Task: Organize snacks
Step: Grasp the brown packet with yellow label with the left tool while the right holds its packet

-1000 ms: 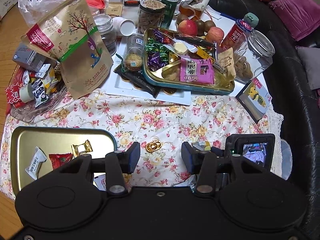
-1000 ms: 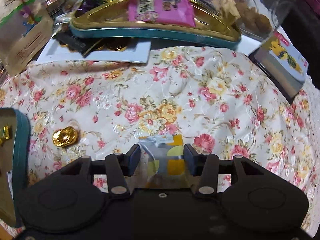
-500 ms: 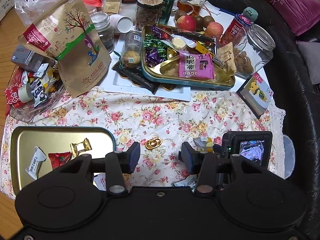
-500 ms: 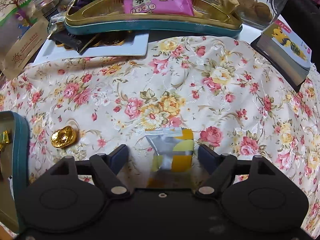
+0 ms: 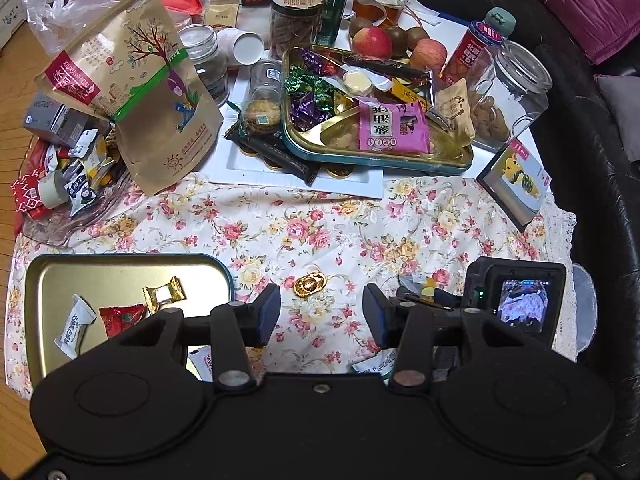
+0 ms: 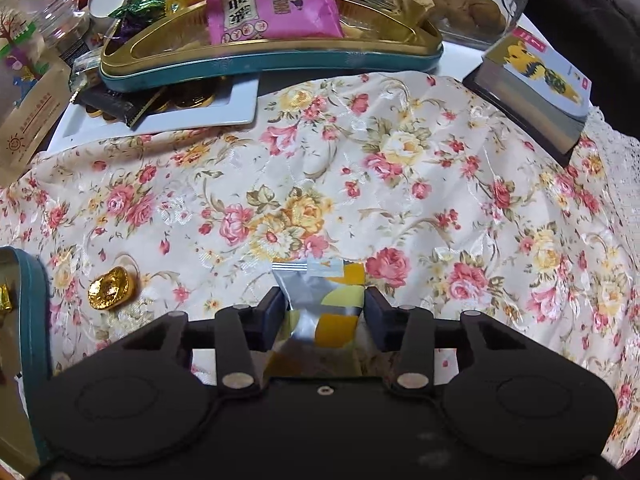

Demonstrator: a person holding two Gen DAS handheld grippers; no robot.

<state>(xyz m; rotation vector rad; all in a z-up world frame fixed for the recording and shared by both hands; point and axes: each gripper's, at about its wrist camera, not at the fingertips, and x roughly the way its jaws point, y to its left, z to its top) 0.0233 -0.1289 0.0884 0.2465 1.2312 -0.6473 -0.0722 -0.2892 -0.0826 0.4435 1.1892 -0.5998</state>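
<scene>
Two grippers over a cluttered floral counter (image 6: 360, 184), the right one pinching a snack packet.

From the left: the gold tray (image 5: 120, 268) holds three sweets; the left gripper (image 5: 320, 314) hangs released, empty, near a gold ingot candy (image 5: 310, 285). The right gripper (image 6: 324, 312), jaws just closing, grasps the silver-and-yellow packet (image 6: 320, 296) by its sides; slick foil may buckle or slip. The cloth between is open; the tray's raised rim could snag the packet.
</scene>
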